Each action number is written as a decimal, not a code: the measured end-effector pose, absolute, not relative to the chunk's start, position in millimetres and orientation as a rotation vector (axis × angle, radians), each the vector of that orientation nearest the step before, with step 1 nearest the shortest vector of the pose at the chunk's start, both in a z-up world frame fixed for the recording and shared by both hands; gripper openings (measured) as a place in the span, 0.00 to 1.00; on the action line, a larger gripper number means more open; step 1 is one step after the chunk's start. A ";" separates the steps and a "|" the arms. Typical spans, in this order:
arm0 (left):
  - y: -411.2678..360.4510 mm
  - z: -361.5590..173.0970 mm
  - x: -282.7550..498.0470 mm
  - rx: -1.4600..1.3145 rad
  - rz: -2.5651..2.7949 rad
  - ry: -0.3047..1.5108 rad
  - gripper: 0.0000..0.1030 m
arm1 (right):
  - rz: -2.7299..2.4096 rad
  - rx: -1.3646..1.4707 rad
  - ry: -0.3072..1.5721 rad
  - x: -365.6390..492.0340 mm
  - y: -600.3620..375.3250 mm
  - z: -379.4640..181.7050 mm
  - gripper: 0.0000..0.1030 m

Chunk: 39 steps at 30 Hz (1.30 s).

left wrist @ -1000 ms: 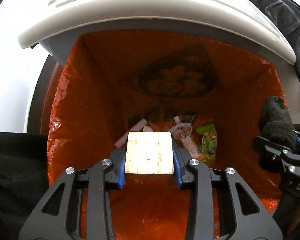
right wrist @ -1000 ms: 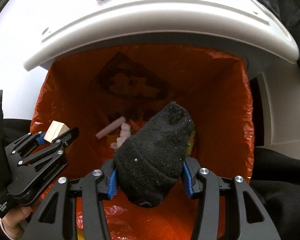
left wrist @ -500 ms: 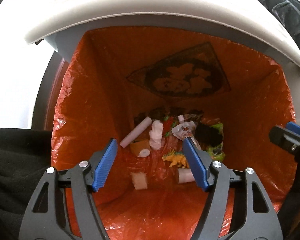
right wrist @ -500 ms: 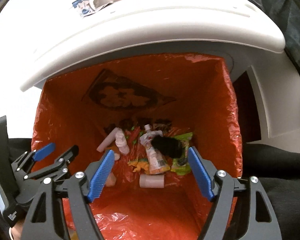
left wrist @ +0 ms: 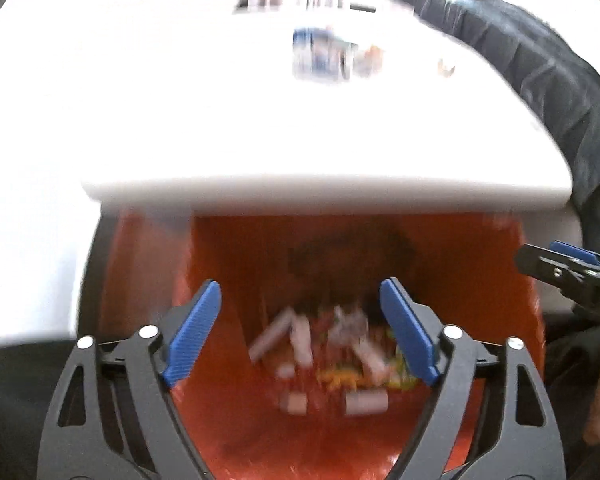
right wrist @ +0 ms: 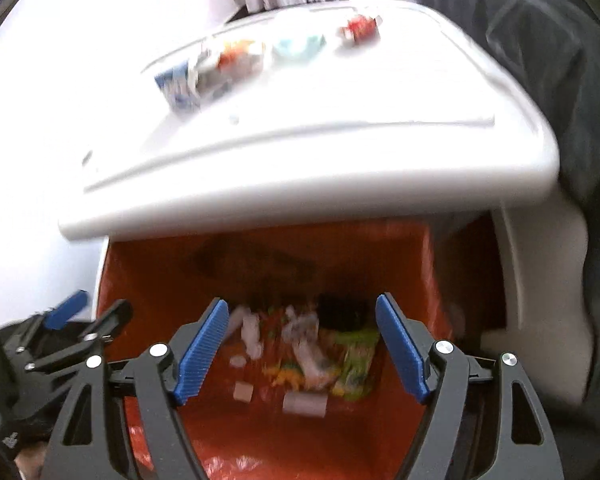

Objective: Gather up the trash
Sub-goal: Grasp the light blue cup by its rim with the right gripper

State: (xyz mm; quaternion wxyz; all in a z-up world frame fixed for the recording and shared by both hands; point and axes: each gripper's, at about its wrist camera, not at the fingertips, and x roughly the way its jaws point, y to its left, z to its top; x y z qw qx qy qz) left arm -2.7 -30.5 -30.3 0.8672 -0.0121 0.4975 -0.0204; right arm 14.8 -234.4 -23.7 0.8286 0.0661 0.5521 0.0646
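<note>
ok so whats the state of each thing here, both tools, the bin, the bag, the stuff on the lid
left tool: open, holding nothing
right tool: open, holding nothing
bin lid: raised, bin open
orange bag: lining the bin, trash piled at its bottom
black sock: lying in the bag on the pile
wrappers: on top of the lid, not yet binned; too blurred to tell more

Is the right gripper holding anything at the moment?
No, the right gripper is open and empty, with only trash in the orange bin bag showing between its fingers.
</note>
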 end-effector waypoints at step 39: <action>-24.3 -7.9 86.2 0.044 -0.049 0.955 0.81 | 0.222 -0.508 0.979 300.5 -180.0 -34.5 0.10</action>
